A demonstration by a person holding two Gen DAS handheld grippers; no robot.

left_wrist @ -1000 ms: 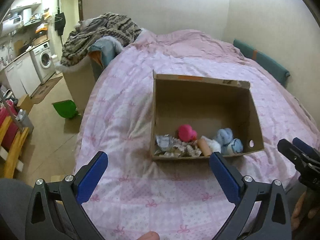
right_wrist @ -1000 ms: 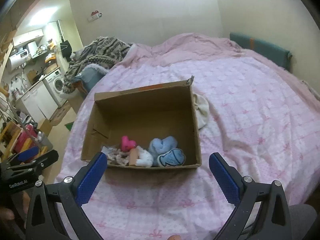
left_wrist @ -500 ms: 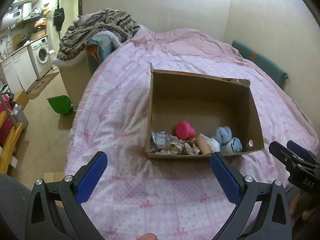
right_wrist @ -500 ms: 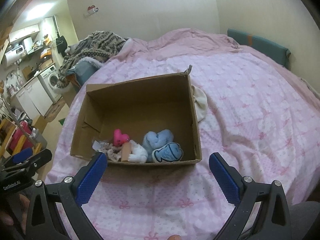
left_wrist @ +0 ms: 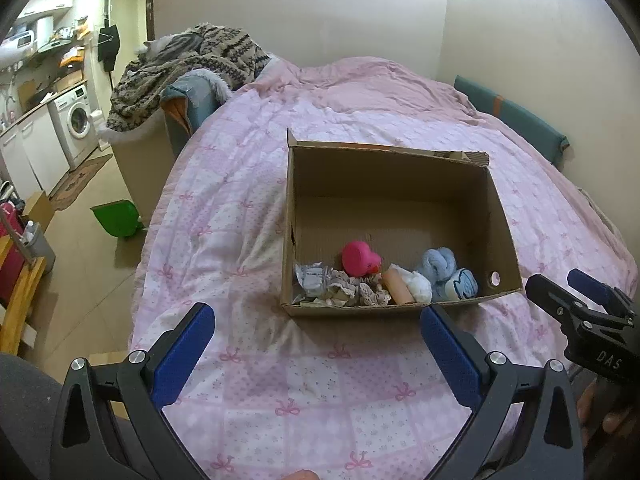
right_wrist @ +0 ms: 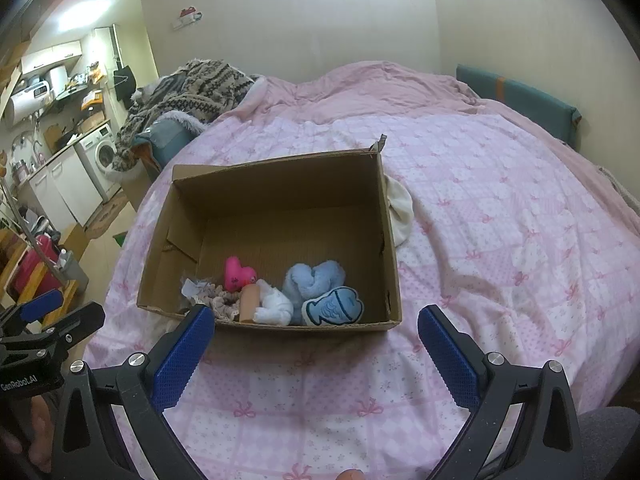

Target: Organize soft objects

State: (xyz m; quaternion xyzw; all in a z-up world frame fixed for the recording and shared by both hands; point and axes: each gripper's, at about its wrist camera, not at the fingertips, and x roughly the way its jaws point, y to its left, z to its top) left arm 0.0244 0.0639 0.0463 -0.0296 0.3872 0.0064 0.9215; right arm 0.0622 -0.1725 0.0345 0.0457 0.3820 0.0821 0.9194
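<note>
An open cardboard box (left_wrist: 400,168) (right_wrist: 280,184) sits on the pink bed. Along its near wall lie a pink heart toy (left_wrist: 360,258) (right_wrist: 238,272), a light blue plush (left_wrist: 438,264) (right_wrist: 314,278), a blue fish cushion (right_wrist: 334,306) (left_wrist: 464,282), a white soft piece (right_wrist: 274,306), a tan roll (right_wrist: 250,302) and lacy fabric (left_wrist: 360,292). My left gripper (left_wrist: 316,344) is open and empty, hovering just before the box. My right gripper (right_wrist: 316,342) is open and empty, also just before the box. Each shows at the edge of the other's view.
A cream cloth (right_wrist: 400,212) lies on the pink quilt (right_wrist: 500,240) beside the box's right wall. A patterned blanket pile (left_wrist: 188,64) sits at the bed's far left. On the floor to the left are a green bin (left_wrist: 116,220) and a washing machine (left_wrist: 76,124).
Both grippers have pulled back and risen slightly, so the box sits farther and more fully in view. Both stay open and empty. The box contents have not moved.
</note>
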